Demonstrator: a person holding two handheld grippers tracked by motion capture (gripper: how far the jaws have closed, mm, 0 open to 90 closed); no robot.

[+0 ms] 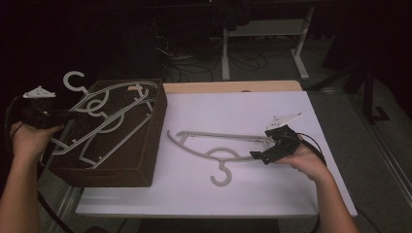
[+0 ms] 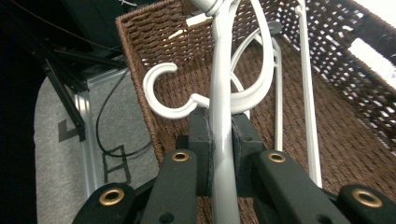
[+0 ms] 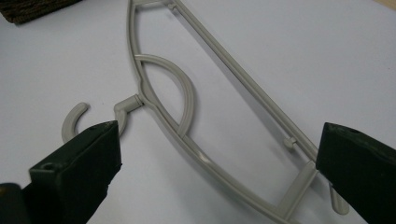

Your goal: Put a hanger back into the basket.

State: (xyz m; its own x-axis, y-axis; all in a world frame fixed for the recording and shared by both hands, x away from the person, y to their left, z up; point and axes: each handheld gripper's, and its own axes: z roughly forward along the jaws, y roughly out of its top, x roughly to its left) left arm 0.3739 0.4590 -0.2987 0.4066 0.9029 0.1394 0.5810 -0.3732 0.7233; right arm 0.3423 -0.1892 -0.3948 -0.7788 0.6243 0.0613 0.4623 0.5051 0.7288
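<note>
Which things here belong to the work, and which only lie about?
Part of the work:
- left tool, shut on a hanger
- wicker basket
- hanger on the table
- right tool, open over it

Lying about:
- cables on the floor

Right gripper (image 3: 219, 163) hovers over the grey hanger (image 3: 187, 93) on the white table (image 3: 303, 56), jaws spread wide either side of the hanger's end, pads clear of it, hook by the left jaw.

Basket (image 1: 121, 170) on table (image 1: 243, 194) left; hangers (image 1: 104, 119) in basket; one hanger (image 1: 218, 145) on table, right of basket.
</note>
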